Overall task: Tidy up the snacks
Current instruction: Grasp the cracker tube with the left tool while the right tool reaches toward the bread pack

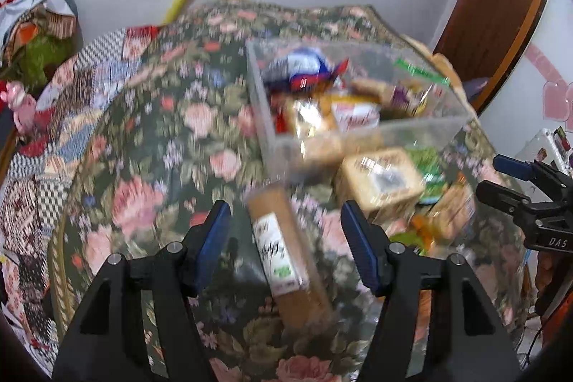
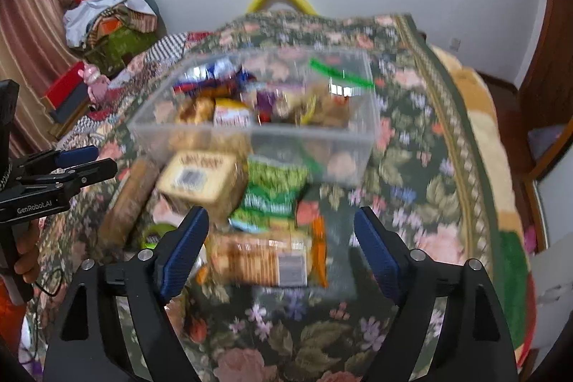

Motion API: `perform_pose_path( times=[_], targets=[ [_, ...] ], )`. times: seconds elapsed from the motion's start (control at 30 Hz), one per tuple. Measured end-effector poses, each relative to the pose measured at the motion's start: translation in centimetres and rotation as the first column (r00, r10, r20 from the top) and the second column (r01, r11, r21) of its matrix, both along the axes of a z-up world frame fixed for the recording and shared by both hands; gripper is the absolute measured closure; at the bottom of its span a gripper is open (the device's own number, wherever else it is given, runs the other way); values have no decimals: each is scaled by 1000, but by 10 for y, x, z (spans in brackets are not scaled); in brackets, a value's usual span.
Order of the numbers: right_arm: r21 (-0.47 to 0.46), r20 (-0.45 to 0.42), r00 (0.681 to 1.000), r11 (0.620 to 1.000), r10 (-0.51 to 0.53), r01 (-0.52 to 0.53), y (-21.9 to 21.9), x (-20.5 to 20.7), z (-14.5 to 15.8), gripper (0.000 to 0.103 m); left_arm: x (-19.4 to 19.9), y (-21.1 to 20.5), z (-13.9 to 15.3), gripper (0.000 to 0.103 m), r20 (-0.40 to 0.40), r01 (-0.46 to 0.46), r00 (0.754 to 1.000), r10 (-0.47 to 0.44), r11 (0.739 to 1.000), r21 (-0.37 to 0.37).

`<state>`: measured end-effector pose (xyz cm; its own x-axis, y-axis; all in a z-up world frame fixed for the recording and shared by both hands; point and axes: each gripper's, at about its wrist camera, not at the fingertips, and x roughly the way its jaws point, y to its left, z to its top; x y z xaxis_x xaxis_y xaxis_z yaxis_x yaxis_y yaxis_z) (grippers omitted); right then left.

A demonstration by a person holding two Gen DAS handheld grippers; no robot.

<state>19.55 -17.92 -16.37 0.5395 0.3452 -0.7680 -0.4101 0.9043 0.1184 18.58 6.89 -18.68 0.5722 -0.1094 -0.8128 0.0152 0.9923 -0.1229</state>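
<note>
Both grippers hang with fingers spread wide, gripping nothing. The left gripper (image 1: 286, 246) straddles a long biscuit roll (image 1: 286, 249) on the floral bedspread (image 1: 161, 138). The right gripper (image 2: 281, 253) frames a cracker pack (image 2: 261, 260). The clear snack bin (image 2: 250, 135) sits at 12 o'clock.

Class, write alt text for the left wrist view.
The open left gripper hovers over a long brown biscuit pack on a floral cloth. Beyond sits a clear plastic bin of snacks; the right gripper enters at right.

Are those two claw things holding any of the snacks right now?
No. The left gripper is open around a biscuit roll without touching it, and the right gripper is open over a cracker pack.
</note>
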Motion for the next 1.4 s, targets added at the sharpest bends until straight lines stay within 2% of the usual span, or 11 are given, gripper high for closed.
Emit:
perform_pose_path(
  times=[0.33,0.47,0.57,0.6,0.67,0.73,0.8,0.83,0.97,1.13,1.4],
  targets=[
    [14,-132,991,1000,13,-11,3,-2,-37,19,0,-2,-55,39,-116,0,993,-2,1000,-13],
    [13,-144,989,1000,25,-24,8,-2,-42,11,-2,-1,-60,39,-103,-1,995,-1,1000,-20],
    [23,-146,989,1000,17,-14,10,1,-43,9,-1,0,-62,39,-91,-15,996,13,1000,-26],
    [22,-143,990,1000,16,-13,10,1,-43,9,-1,0,-62,40,-87,-17,996,15,1000,-26],
    [24,-138,990,1000,16,-13,11,1,-43,9,-2,-1,-62,53,-72,-16,997,14,999,-34],
    [21,-138,990,1000,20,-17,13,1,-44,9,-1,-2,-60,62,-65,-14,998,11,999,-33],
    [26,-133,991,999,28,-24,12,0,-44,17,-3,-4,-59,64,-58,-15,998,14,1000,-9],
    [31,-131,991,999,34,-30,12,0,-43,24,-5,-5,-58,65,-57,-13,998,13,1000,-1],
    [43,-130,991,999,38,-33,13,-1,-41,33,-10,-4,-56,69,-60,-9,998,11,1000,22],
    [94,-123,992,996,22,-11,-1,-2,-32,57,-20,0,-52,69,-63,-22,998,24,999,27],
    [87,-135,991,996,16,-4,-10,-10,-28,56,-43,5,-25,69,-4,-46,999,47,999,27]
  ],
)
